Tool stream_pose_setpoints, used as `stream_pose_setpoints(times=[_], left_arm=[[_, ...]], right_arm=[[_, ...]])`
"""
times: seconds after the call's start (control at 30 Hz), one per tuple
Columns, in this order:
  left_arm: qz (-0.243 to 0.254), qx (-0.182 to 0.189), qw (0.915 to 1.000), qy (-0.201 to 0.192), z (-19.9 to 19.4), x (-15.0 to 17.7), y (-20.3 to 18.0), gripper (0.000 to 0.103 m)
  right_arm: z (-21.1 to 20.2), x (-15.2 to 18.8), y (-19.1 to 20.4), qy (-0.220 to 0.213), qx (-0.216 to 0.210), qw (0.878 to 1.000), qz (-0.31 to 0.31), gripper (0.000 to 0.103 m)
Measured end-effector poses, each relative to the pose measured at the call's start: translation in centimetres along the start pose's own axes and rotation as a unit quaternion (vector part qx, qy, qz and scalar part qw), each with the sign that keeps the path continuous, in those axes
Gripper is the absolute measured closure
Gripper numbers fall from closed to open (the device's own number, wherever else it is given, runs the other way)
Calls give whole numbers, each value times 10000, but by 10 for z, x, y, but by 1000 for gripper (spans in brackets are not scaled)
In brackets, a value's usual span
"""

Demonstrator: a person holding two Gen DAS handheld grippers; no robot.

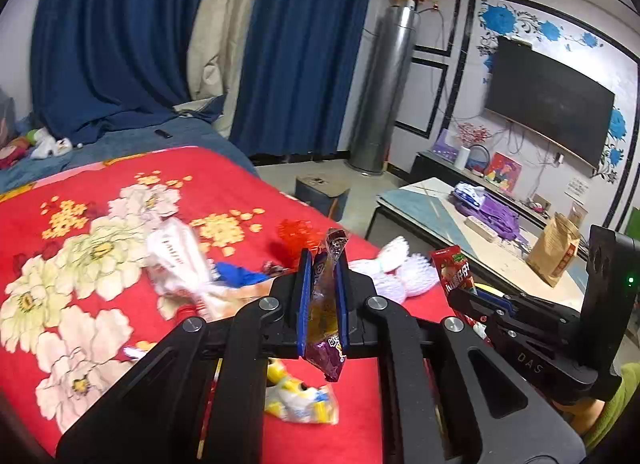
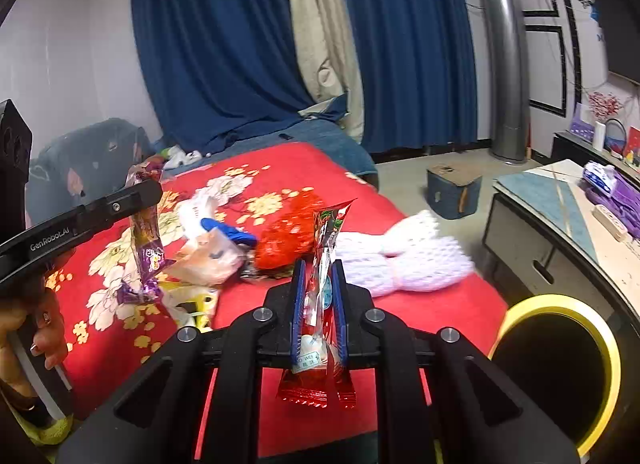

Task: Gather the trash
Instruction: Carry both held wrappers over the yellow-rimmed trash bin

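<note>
A purple snack wrapper is pinched between the jaws of the left gripper, lifted clear of the bed; a red snack wrapper is clamped the same way in the right gripper. Both hang above the red floral blanket, near its front edge. A black bin with a yellow rim stands just off the bed's right edge, near the right gripper.

By my judgement the task is at an early stage: two pieces are picked up but not yet dropped in the bin. Left on the blanket are a crumpled white wrapper, a blue scrap, a red foam fruit net, white foam fruit nets toward the right edge, and a yellow-and-white packet at the front.

Writing: "GenRobot.AI" on the left gripper's side in the right wrist view, "DAS" on the right gripper's body in the left wrist view. The wrappers' print is too small to read.
</note>
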State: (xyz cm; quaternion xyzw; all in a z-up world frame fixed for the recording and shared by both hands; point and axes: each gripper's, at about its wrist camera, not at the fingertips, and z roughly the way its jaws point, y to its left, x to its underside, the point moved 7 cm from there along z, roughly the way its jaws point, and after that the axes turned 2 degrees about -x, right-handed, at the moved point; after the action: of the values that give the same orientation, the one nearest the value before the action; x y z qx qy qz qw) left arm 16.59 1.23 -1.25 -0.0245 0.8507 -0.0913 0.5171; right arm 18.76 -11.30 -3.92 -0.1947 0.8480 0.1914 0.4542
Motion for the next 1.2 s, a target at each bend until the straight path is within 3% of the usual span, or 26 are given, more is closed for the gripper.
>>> stream_pose_setpoints(times=[0.6,1.2], left_arm=[[480,771,9957,161,35,0,-94,97],[705,1601,9837,407,68,21,-181,97]], right_arm=[[-40,-5,-70,-290,564,9971,409,90],[-77,18,-153,-380,1240,9864,1013,90]])
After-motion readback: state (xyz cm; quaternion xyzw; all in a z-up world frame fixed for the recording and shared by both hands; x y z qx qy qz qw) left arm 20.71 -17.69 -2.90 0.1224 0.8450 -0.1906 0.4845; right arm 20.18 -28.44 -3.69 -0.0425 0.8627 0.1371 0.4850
